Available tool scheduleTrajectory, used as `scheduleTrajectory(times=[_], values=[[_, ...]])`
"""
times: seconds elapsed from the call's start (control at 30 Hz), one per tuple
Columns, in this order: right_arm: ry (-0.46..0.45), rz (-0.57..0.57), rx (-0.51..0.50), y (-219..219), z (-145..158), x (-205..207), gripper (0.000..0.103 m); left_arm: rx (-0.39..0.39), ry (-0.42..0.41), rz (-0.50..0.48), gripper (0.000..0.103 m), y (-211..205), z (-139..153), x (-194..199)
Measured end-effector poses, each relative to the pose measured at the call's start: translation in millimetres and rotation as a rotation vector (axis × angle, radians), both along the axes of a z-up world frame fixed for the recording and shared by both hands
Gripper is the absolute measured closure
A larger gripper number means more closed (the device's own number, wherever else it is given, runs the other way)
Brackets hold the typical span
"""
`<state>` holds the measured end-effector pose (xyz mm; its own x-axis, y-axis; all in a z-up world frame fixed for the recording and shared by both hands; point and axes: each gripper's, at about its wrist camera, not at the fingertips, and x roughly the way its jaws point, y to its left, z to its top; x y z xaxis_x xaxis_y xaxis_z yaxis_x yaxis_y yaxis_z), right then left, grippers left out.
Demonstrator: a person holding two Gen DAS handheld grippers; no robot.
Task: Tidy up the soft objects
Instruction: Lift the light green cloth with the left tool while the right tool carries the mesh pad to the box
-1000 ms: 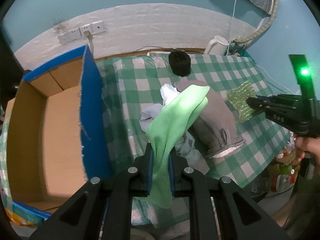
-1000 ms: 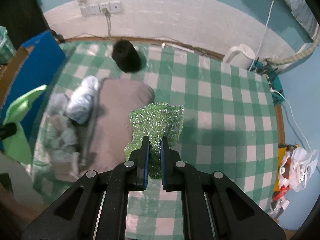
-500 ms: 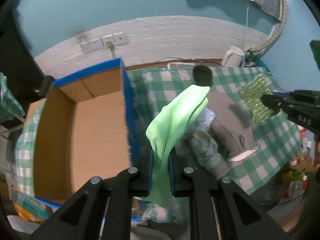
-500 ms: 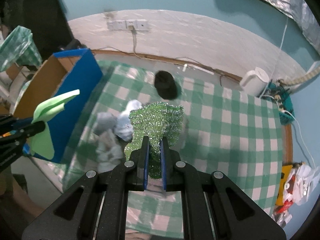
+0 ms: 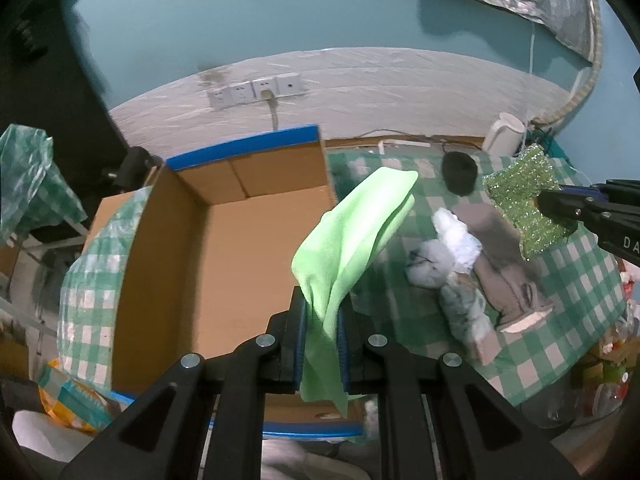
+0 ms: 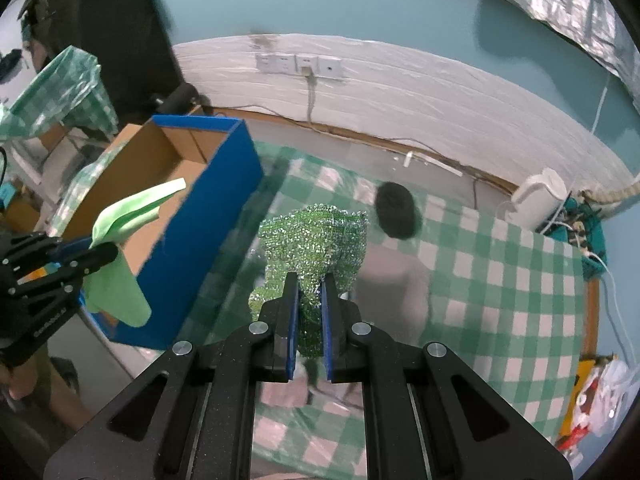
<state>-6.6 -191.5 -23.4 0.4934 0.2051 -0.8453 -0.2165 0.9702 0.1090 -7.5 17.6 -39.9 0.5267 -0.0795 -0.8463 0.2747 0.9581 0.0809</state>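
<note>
Two claws are working at once: the left claw (image 5: 322,344) is clenching a green cloth (image 5: 352,236) beside the open box (image 5: 224,248), likely for dropping in, while the right claw (image 6: 308,320) is gripping a sparkly scrubber (image 6: 316,240) above the counter (image 6: 500,280).

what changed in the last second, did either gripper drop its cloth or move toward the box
Neither dropped anything. The left gripper carried the light green cloth off the table toward the open cardboard box, which now fills more of its view. The right gripper lifted the sparkly green cloth higher above the checked tablecloth. The grey, white and black soft items stayed on the table.
</note>
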Motion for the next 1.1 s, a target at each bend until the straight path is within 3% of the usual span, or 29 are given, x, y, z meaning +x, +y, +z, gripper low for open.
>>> scheduleTrajectory(times=[0.77, 1.1], values=[[0.020, 0.185, 0.017, 114.7, -0.6, 31.3, 0.095, 0.069, -0.063, 0.174, 0.089, 73.5, -5.4, 15.0], [0.057, 0.252, 0.013, 157.6, -13.8, 43.5, 0.095, 0.110, -0.029, 0.247, 0.089, 101.6, -25.2, 24.5]])
